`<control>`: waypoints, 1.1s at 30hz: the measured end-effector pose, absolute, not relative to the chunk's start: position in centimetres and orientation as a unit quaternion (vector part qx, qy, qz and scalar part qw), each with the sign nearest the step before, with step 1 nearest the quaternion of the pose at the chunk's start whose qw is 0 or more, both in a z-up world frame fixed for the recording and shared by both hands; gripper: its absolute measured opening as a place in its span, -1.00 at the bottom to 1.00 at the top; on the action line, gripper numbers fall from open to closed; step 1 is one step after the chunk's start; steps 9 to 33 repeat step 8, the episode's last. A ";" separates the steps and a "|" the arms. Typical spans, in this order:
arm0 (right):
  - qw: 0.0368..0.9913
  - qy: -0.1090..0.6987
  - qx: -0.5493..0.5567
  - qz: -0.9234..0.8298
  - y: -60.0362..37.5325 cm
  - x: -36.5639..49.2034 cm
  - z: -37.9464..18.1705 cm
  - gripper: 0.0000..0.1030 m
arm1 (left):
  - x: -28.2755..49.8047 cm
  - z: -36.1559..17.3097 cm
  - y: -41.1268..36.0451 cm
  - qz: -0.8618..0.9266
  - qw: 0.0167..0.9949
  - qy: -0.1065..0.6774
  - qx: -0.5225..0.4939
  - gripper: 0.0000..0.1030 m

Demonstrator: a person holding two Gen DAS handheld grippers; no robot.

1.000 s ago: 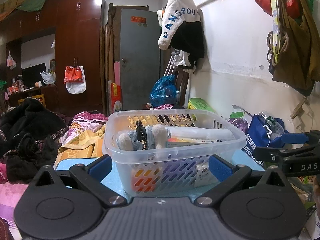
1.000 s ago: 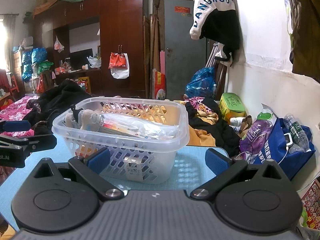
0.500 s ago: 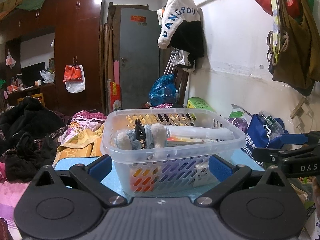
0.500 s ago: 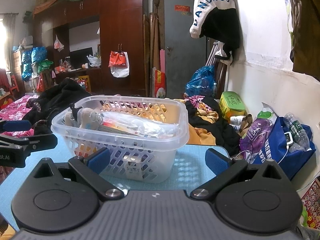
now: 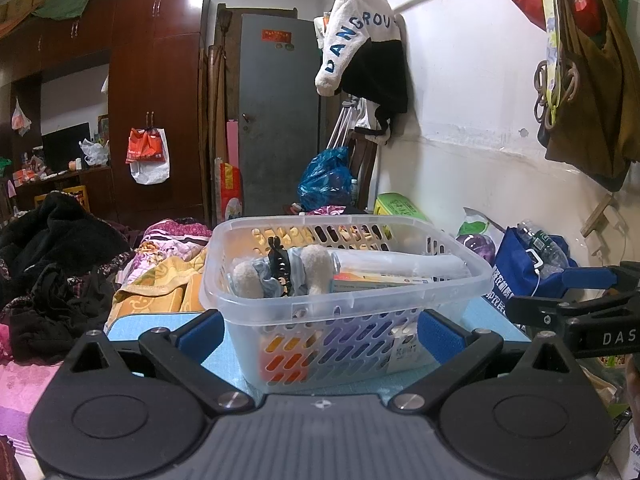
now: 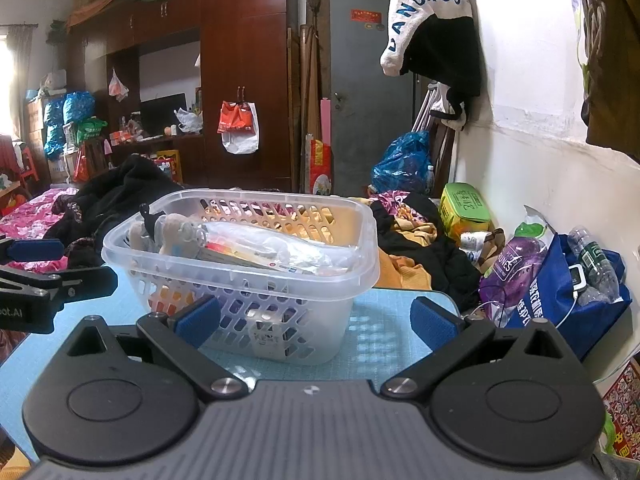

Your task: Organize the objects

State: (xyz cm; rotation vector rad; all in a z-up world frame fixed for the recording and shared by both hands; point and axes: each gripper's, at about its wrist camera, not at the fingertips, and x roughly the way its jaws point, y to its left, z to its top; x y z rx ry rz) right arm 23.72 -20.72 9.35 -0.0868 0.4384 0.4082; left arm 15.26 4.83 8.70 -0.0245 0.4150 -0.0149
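On right gripper (image 5: pixel 576 312) — "DAS"

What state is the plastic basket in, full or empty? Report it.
Nearly full. The plastic basket stands upright on the blue mat, with a black hair clip, fuzzy items and flat packets piled up to about its rim.

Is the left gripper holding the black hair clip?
No, the left gripper is open and empty, while the black hair clip lies inside the basket.

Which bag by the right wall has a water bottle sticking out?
The dark blue tote bag with white print, nearest the camera. The bottle pokes from its top; the purple pouch and blue plastic bag show none.
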 end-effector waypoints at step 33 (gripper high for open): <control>0.954 0.217 -0.045 0.202 -20.7 23.7 9.3 1.00 | 14.9 8.7 4.5 -0.003 0.982 0.190 0.000 1.00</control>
